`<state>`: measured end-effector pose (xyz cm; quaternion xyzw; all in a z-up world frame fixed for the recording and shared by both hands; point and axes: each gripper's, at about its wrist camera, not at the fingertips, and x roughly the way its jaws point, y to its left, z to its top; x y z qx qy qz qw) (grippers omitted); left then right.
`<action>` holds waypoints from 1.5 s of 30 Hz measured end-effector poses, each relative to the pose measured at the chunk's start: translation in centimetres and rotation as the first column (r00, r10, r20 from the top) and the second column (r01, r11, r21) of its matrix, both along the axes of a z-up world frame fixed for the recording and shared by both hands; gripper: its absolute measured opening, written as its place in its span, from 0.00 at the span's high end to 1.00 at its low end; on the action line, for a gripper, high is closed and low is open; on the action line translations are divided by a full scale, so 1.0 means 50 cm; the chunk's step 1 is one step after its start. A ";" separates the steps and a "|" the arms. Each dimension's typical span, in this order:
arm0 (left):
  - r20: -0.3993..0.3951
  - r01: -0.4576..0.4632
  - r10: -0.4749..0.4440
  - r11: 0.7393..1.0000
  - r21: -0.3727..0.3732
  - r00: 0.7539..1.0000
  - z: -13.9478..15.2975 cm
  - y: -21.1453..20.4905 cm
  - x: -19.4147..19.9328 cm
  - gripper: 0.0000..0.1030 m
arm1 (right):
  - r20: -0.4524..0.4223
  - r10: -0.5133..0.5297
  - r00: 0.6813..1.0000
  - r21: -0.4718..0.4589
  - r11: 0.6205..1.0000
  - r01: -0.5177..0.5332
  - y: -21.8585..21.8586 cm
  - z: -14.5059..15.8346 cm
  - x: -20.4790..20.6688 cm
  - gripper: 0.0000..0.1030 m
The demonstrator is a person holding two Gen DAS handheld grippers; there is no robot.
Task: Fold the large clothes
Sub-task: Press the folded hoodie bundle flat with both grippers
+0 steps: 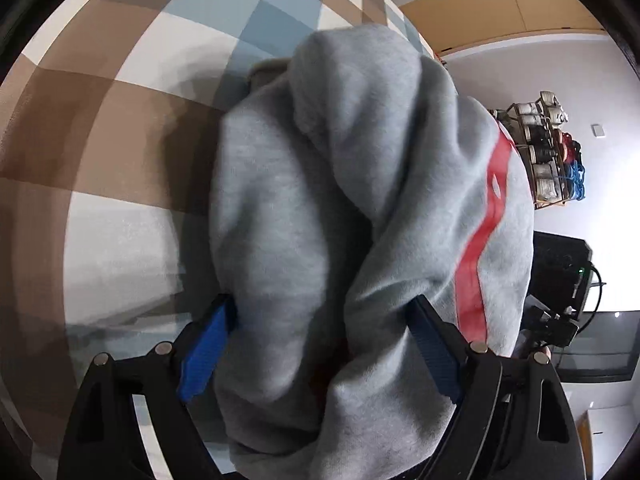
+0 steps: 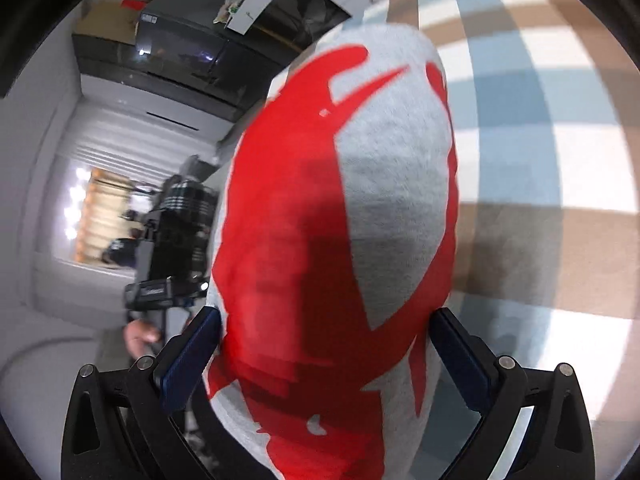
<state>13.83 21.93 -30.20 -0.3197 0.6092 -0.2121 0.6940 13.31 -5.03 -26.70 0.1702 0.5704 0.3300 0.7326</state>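
Grey sweatshirt (image 1: 352,208) bunched up, lifted over checked blanket (image 1: 120,120). Your left gripper (image 1: 320,344) and right gripper (image 2: 326,352) both pinching thick wads. Looks mid-carry; next, spread it flat before folding.

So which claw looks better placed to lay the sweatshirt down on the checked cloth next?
Hard to separate: both hold bunched fabric. Slightly the left claw, since its grey sweatshirt hangs mostly over the checked cloth. The right claw faces half toward the room.
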 end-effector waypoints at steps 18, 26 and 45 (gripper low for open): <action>-0.031 0.056 -0.057 0.998 -0.029 0.998 0.017 -0.019 0.015 0.18 | 0.448 -0.036 0.893 -0.194 0.972 0.136 0.057 0.056 -0.135 0.00; -0.052 0.059 -0.062 0.996 -0.060 0.997 -0.002 0.006 0.005 0.18 | 0.240 -0.087 0.967 -0.097 0.989 0.113 0.034 0.034 -0.075 0.00; -0.072 0.082 -0.097 0.980 -0.181 0.993 -0.005 -0.014 0.038 0.10 | 0.005 -0.096 0.995 0.101 0.990 0.095 -0.022 -0.027 -0.019 0.00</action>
